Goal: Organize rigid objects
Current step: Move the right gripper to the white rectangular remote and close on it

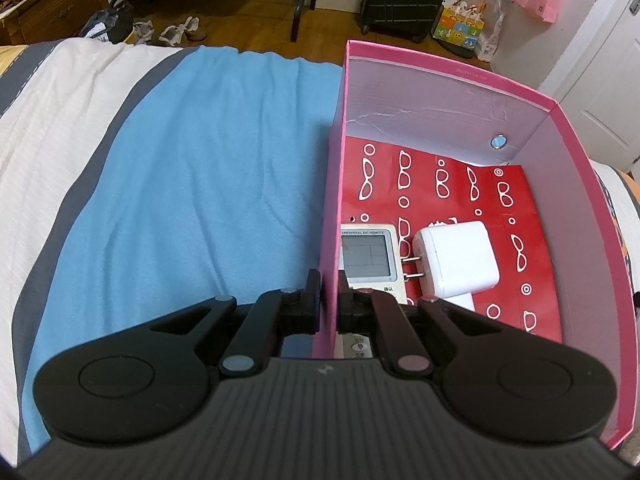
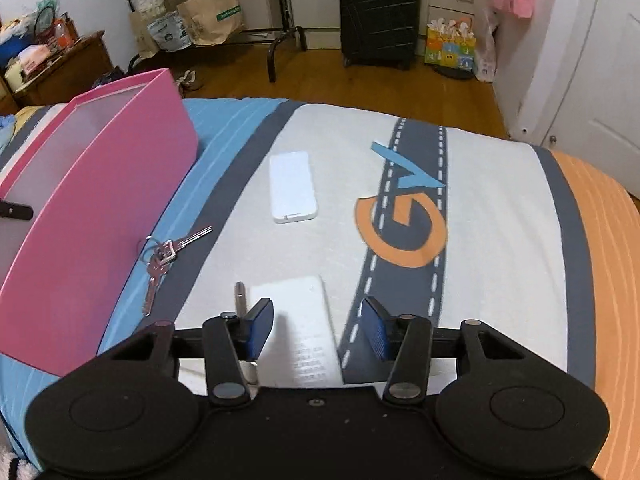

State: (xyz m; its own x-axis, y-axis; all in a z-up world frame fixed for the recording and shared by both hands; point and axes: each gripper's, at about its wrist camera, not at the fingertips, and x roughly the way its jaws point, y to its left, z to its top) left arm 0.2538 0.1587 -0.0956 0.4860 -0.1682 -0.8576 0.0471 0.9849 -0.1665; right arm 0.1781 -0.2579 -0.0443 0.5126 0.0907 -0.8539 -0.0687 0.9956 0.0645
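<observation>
A pink box (image 1: 448,92) stands on the bed. Inside it lie an AC remote (image 1: 366,254) and a white charger (image 1: 456,260) on a red patterned floor. My left gripper (image 1: 329,300) is shut on the box's left wall. The box also shows in the right wrist view (image 2: 100,208). My right gripper (image 2: 316,330) is open, its fingers either side of a white flat device (image 2: 298,328) on the bed. A second white device (image 2: 292,186) lies further away. A bunch of keys (image 2: 160,256) lies next to the box.
The bed has a blue cloth (image 1: 200,180) left of the box and a printed cover (image 2: 460,220). Beyond the bed edge are a wooden floor, a black suitcase (image 2: 378,12), paper bags and a door at right.
</observation>
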